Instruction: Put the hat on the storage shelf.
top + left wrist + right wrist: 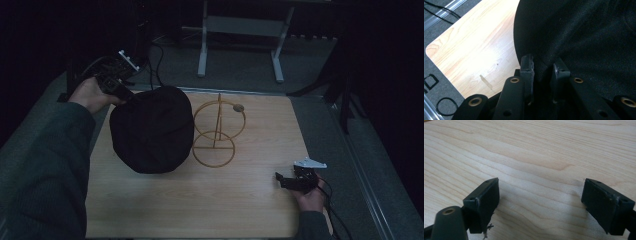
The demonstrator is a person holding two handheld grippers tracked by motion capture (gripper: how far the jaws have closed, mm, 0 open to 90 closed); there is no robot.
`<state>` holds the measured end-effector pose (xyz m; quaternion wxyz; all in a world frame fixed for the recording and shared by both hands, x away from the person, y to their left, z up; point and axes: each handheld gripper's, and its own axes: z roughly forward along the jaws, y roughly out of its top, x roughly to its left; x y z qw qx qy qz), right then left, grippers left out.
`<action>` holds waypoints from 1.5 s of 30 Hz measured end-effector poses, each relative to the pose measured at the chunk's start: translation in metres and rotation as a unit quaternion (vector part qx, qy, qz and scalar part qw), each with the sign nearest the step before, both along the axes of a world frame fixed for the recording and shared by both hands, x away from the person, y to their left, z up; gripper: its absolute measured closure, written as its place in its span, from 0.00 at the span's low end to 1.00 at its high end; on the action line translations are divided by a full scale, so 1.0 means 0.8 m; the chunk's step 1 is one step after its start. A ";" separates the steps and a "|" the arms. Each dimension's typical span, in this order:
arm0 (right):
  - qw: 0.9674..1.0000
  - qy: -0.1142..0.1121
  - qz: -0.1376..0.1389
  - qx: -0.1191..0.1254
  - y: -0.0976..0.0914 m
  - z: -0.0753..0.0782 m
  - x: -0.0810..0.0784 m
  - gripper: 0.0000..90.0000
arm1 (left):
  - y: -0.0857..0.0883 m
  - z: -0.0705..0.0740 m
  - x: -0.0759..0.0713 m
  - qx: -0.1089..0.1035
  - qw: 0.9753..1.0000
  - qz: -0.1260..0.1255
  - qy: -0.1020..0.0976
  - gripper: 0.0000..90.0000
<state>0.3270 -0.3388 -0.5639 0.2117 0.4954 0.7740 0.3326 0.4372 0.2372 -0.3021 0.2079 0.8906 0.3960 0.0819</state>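
A black fabric hat [151,129] hangs over the left half of the wooden table [250,200]. My left gripper [131,97] is at its upper left edge, shut on the hat's rim. In the left gripper view the pads [528,72] pinch a fold of the black cloth [584,40] between them. A thin gold wire stand [218,132] with two rings and an upright post stands just right of the hat. My right gripper [280,180] rests low near the table's right front edge, its jaws [541,202] wide apart over bare wood, holding nothing.
Cables [155,65] trail on the grey floor behind the table's left corner. The legs of a white frame [240,45] stand farther back. A dark stand [345,95] rises at the right.
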 end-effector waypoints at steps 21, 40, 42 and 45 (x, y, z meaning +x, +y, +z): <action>1.000 0.000 0.000 0.000 0.000 0.000 0.000 0.17 | -0.015 0.021 0.010 -0.010 1.000 0.001 0.009 0.83; 1.000 0.000 0.000 0.000 0.000 0.000 0.000 0.17 | -0.025 0.033 0.017 -0.012 1.000 0.013 0.005 0.83; 1.000 0.000 0.000 0.000 0.000 0.000 0.000 0.17 | -0.025 0.035 0.018 -0.013 1.000 0.014 0.004 0.83; 1.000 0.000 0.000 0.000 0.000 0.000 0.000 0.17 | -0.027 0.039 0.019 -0.016 1.000 0.017 0.002 0.83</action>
